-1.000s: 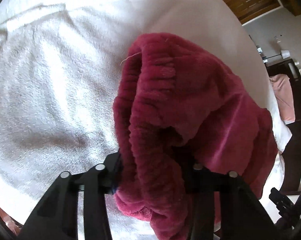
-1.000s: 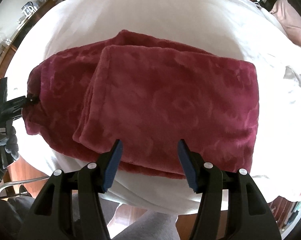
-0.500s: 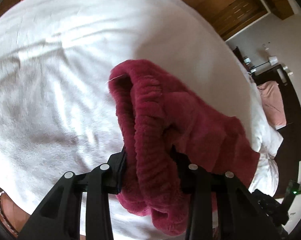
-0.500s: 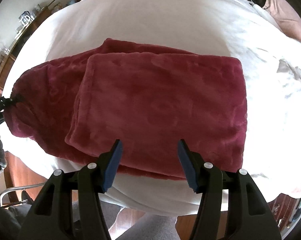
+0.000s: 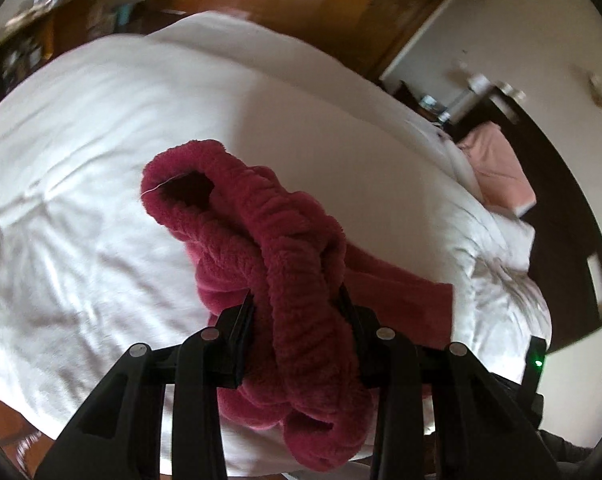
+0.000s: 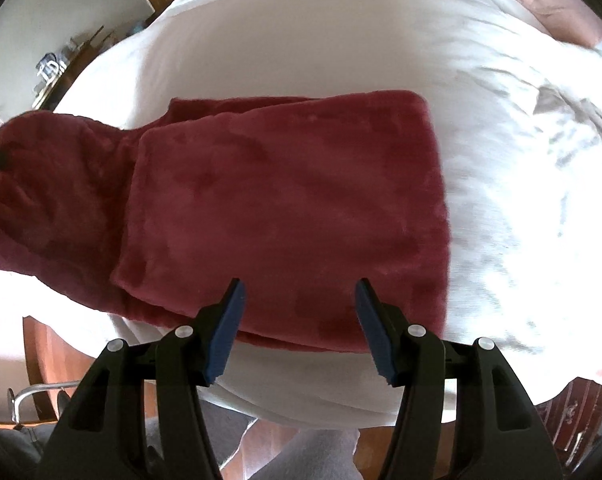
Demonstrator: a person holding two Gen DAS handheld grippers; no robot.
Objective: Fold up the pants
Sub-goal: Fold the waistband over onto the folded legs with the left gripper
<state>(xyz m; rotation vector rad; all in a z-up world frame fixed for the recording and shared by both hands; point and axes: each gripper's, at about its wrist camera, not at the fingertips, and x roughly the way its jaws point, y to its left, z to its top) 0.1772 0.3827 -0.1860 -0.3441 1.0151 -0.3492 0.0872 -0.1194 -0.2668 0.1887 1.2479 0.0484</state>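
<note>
Dark red fleece pants [image 6: 285, 208] lie on a white bed [image 6: 301, 40], the legs folded over into a flat rectangle. My left gripper [image 5: 297, 304] is shut on the ribbed waistband [image 5: 293, 248] and holds it bunched and lifted above the bed; the raised waist end shows at the left of the right wrist view [image 6: 29, 184]. My right gripper [image 6: 299, 304] is open and empty, hovering over the near edge of the folded legs, touching nothing.
A pink pillow [image 5: 497, 168] lies at the head of the bed by a dark headboard [image 5: 581, 240]. Wooden doors [image 5: 341, 4] stand beyond the bed. A cluttered shelf [image 6: 57, 72] lines the wall at left. The wooden floor [image 6: 41, 344] shows below the bed edge.
My left gripper has lifted the waistband higher and tilted up, so more of the room shows. My right gripper stayed open and backed off slightly from the folded legs.
</note>
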